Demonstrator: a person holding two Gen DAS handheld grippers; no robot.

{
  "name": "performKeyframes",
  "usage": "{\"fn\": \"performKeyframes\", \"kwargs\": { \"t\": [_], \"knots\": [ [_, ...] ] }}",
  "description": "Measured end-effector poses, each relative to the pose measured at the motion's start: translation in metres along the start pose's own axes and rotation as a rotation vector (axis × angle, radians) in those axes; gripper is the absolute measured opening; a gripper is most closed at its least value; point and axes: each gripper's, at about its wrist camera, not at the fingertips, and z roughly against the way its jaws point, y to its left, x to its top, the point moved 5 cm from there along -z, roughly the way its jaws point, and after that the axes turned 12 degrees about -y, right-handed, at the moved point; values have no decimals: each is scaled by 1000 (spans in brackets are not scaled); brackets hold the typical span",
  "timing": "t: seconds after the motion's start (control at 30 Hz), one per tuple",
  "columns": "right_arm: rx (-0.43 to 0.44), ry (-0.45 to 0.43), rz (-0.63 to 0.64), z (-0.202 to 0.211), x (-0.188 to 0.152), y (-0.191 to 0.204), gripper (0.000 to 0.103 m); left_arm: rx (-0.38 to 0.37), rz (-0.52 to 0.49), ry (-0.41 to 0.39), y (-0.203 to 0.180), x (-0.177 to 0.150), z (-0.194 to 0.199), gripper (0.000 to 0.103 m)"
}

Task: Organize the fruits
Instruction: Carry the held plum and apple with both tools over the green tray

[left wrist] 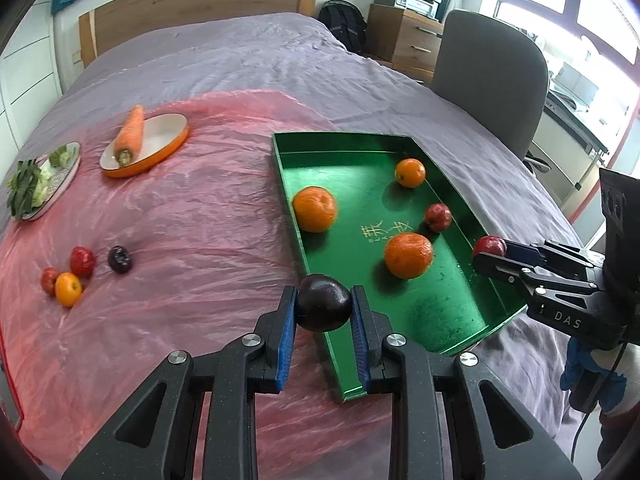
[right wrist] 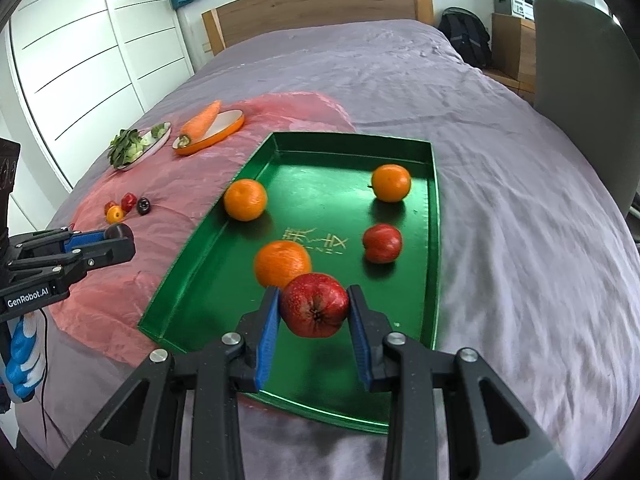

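Meanwhile: left gripper (left wrist: pixel 323 307) clamped on dark plum (left wrist: pixel 323 302) at green tray (left wrist: pixel 448 316) edge | right gripper (right wrist: pixel 314 312) clamped on red apple (right wrist: pixel 314 305) above tray | 3 oranges, 1 apple inside

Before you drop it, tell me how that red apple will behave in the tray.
The red apple looks round, so it will probably roll on the smooth green tray. Its raised rim should likely stop it. It seems firm, keeping its shape between the right tongs.

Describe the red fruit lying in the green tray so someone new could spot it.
Find the green tray on the purple bedspread. Four fruits lie on its floor, and this red fruit sits toward the right wall. It is the only red one lying there; the other three are oranges.
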Motion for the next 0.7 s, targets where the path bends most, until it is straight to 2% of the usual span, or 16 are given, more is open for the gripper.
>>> {"fn": "performKeyframes", "kwargs": {
  "t": [0.7],
  "knots": [
    [2, 45, -22, -39, -23, -24, 58, -52, -69, 72, -38, -16, -50, 22]
  ]
}}
